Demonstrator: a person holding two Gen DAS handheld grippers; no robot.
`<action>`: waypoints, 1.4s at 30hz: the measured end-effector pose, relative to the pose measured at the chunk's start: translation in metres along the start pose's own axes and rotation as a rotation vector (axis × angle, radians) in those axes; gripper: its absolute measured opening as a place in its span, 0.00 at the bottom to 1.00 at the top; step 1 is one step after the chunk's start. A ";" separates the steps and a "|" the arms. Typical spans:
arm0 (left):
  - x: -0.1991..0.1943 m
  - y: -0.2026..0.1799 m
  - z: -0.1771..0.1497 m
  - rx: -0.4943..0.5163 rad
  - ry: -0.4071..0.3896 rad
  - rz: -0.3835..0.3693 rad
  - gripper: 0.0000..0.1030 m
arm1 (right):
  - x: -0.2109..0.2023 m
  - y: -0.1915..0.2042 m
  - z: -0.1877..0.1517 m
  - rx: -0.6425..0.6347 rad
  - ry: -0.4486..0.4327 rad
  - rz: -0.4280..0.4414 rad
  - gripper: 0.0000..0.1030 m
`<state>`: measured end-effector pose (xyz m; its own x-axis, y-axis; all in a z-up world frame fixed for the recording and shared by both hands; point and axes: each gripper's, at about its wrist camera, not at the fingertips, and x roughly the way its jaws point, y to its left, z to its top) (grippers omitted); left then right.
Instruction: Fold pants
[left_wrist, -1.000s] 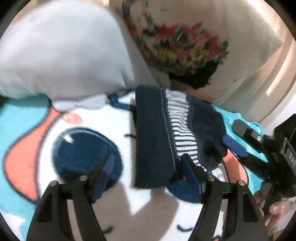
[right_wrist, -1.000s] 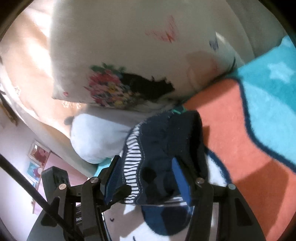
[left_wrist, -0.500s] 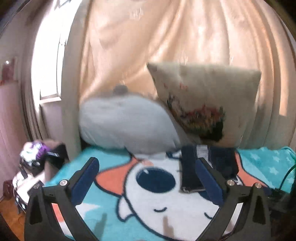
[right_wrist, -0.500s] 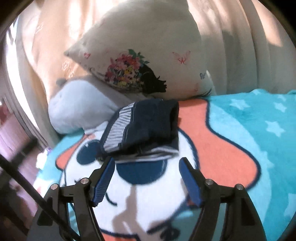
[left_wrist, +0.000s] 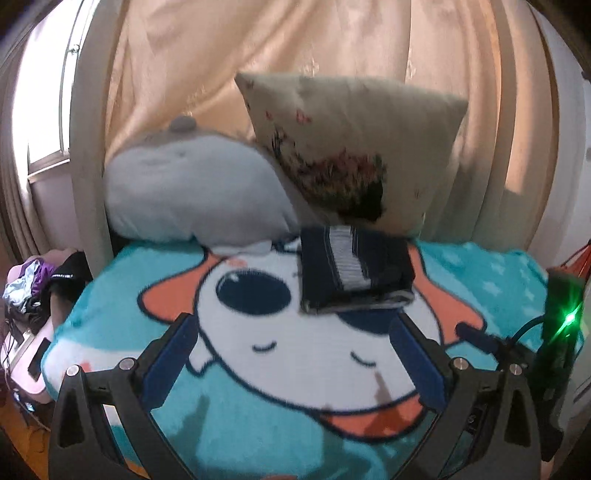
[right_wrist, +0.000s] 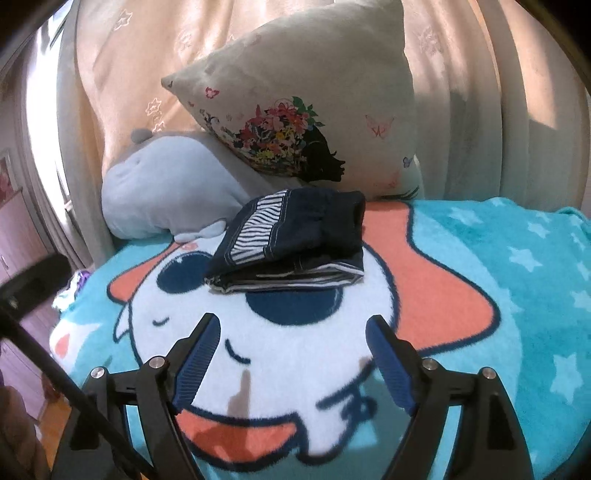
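Note:
The navy pants (left_wrist: 354, 273) with a white-striped panel lie folded into a small thick stack on the cartoon blanket (left_wrist: 295, 354), close to the pillows; they also show in the right wrist view (right_wrist: 291, 243). My left gripper (left_wrist: 295, 354) is open and empty, well back from the stack and above the blanket. My right gripper (right_wrist: 291, 354) is open and empty too, a short way in front of the stack.
A flowered cream pillow (right_wrist: 299, 122) and a grey plush pillow (left_wrist: 192, 195) lean against the curtain (left_wrist: 332, 48) behind the pants. A pile of clothes (left_wrist: 33, 280) sits off the bed's left side. A device with a green light (left_wrist: 565, 314) is at the right edge.
Both grippers have let go of the pants and pulled back from the stack. The folded pants stay on the blanket by the pillows.

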<state>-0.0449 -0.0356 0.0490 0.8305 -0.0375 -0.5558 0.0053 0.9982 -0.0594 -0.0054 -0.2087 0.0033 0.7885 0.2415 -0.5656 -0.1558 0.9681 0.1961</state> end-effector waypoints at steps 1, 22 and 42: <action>0.002 -0.001 -0.002 0.007 0.014 0.004 1.00 | 0.000 0.001 -0.001 -0.005 0.002 -0.006 0.83; 0.025 0.008 -0.014 -0.009 0.134 0.012 1.00 | 0.012 0.006 -0.010 -0.065 0.042 -0.078 0.85; 0.039 0.019 -0.018 -0.046 0.189 -0.012 1.00 | 0.022 0.015 -0.015 -0.086 0.068 -0.103 0.86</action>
<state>-0.0227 -0.0191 0.0113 0.7109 -0.0617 -0.7006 -0.0143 0.9947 -0.1022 0.0010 -0.1878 -0.0183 0.7612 0.1419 -0.6328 -0.1290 0.9894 0.0667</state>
